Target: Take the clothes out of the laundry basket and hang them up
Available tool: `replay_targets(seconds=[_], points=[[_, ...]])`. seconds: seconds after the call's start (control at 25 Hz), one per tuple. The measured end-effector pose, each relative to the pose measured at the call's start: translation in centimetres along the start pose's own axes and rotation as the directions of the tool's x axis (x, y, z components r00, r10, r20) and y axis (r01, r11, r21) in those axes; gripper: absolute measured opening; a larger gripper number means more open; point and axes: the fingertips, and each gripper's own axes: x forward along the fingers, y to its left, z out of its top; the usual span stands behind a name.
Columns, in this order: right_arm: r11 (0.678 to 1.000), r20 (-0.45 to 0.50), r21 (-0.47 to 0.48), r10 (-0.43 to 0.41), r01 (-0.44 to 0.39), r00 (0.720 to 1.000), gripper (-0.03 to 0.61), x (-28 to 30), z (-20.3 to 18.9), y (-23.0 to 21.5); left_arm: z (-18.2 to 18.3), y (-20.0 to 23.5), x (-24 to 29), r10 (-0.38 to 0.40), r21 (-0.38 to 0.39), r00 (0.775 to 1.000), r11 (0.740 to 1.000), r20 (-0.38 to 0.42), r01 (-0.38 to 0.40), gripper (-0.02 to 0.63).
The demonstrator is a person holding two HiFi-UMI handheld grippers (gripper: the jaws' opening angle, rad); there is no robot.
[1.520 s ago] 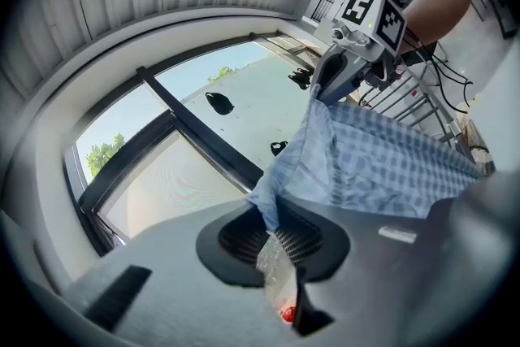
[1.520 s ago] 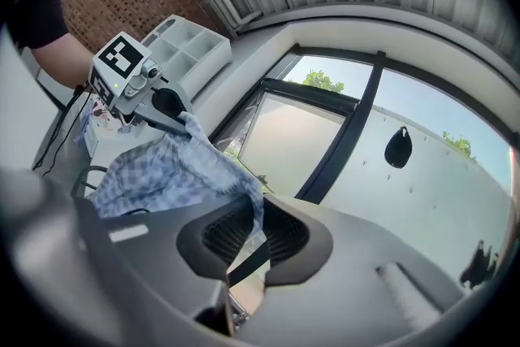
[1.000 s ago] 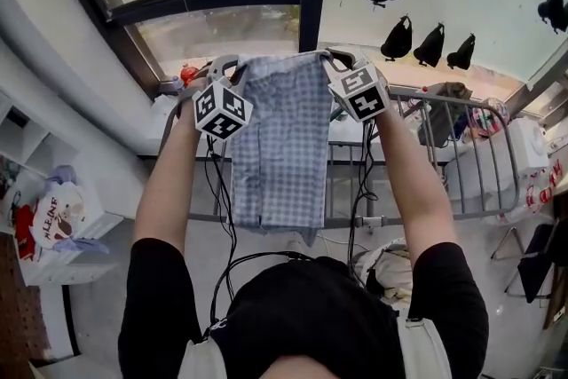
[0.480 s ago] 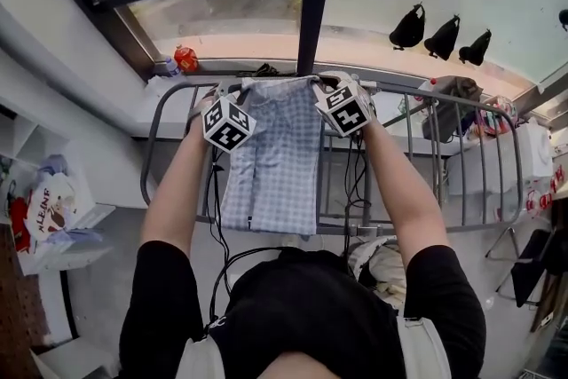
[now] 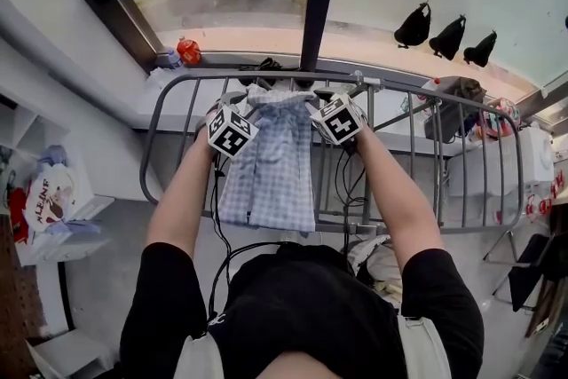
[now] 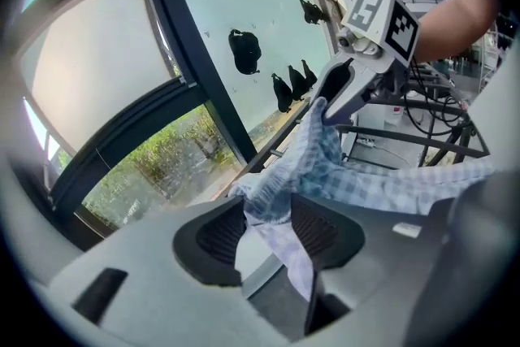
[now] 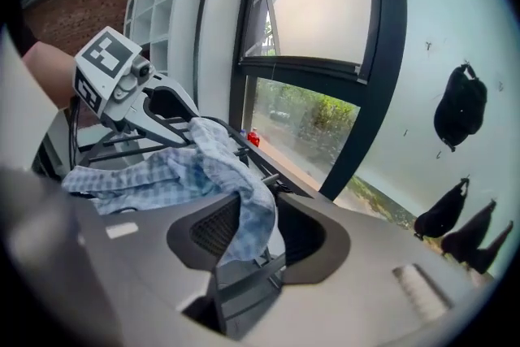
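Left hand-held gripper (image 6: pixel 268 233): jaws opening, with one top corner of the checked garment (image 6: pixel 325 166) lying slack between them and the pads not pinching it.
Right hand-held gripper (image 7: pixel 248 233): jaws also opening, the other top corner draped loosely between them.
Garment: we judge it light, soft and limp, not fragile. It is best taken by its top corners and spread wide. It lies over the drying rack (image 5: pixel 417 157) near the far rail and hangs down on our side.
Arms: both forearms reach forward over the rack, flanking the cloth.
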Motion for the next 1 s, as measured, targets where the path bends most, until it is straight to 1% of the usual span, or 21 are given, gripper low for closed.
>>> replay_targets(seconds=[0.08, 0.12, 0.16, 0.28, 0.36, 0.44, 0.48, 0.56, 0.6, 0.64, 0.68, 0.76, 0.84, 1.0], points=[[0.998, 0.024, 0.027, 0.058, -0.059, 0.998, 0.228, -0.1, 0.0, 1.3, -0.1, -0.4, -0.4, -0.021, -0.031, 1.0, 0.999, 0.02, 0.022, 0.235], [0.996, 0.037, 0.037, 0.077, -0.079, 0.996, 0.262, -0.3, 0.1, 1.7, 0.0, -0.4, -0.6, -0.024, -0.044, 0.999, 0.999, 0.037, 0.026, 0.25], [0.995, 0.052, 0.045, 0.086, -0.088, 0.995, 0.274, -0.6, 0.2, 2.0, 0.2, -0.4, -1.0, -0.021, -0.055, 0.998, 0.998, 0.058, 0.024, 0.255], [0.993, 0.127, 0.077, 0.078, -0.088, 0.989, 0.275, -2.2, 0.9, 2.4, 1.7, 0.0, -2.6, 0.024, -0.097, 0.988, 0.995, 0.153, -0.009, 0.251], [0.989, 0.208, 0.113, 0.067, -0.092, 0.976, 0.27, -3.8, 2.2, 2.5, 3.0, 0.5, -4.2, 0.075, -0.135, 0.971, 0.99, 0.225, -0.045, 0.231], [0.985, 0.301, 0.153, 0.027, -0.076, 0.953, 0.246, -5.8, 3.9, 2.3, 4.4, 1.0, -6.2, 0.135, -0.17, 0.95, 0.982, 0.281, -0.089, 0.189], [0.982, 0.349, 0.177, -0.008, -0.057, 0.937, 0.219, -7.0, 4.8, 2.0, 5.1, 1.3, -7.3, 0.167, -0.188, 0.938, 0.976, 0.305, -0.112, 0.157], [0.972, 0.437, 0.235, -0.095, -0.011, 0.895, 0.146, -9.6, 6.5, 1.5, 6.2, 1.6, -9.4, 0.23, -0.233, 0.908, 0.96, 0.351, -0.154, 0.077], [0.964, 0.472, 0.264, -0.141, 0.013, 0.87, 0.094, -10.9, 7.3, 1.4, 6.6, 1.7, -10.6, 0.258, -0.26, 0.891, 0.951, 0.373, -0.167, 0.031], [0.957, 0.502, 0.288, -0.183, 0.037, 0.845, 0.046, -12.3, 8.0, 1.5, 7.0, 1.7, -11.7, 0.281, -0.291, 0.876, 0.941, 0.392, -0.172, 0.006], [0.95, 0.527, 0.306, -0.219, 0.058, 0.821, 0.015, -13.5, 8.6, 1.6, 7.4, 1.7, -12.8, 0.298, -0.323, 0.862, 0.931, 0.41, -0.168, 0.006], [0.941, 0.566, 0.326, -0.275, 0.096, 0.777, 0.014, -15.7, 9.7, 2.1, 8.1, 1.3, -14.6, 0.313, -0.383, 0.842, 0.913, 0.439, -0.139, 0.006], [0.931, 0.59, 0.338, -0.323, 0.137, 0.74, 0.014, -17.6, 10.5, 2.8, 8.7, 0.7, -16.2, 0.314, -0.419, 0.832, 0.901, 0.458, -0.109, 0.006], [0.904, 0.605, 0.357, -0.416, 0.235, 0.679, 0.014, -20.7, 11.1, 4.7, 10.0, -0.9, -19.6, 0.288, -0.431, 0.818, 0.901, 0.499, -0.054, 0.006]])
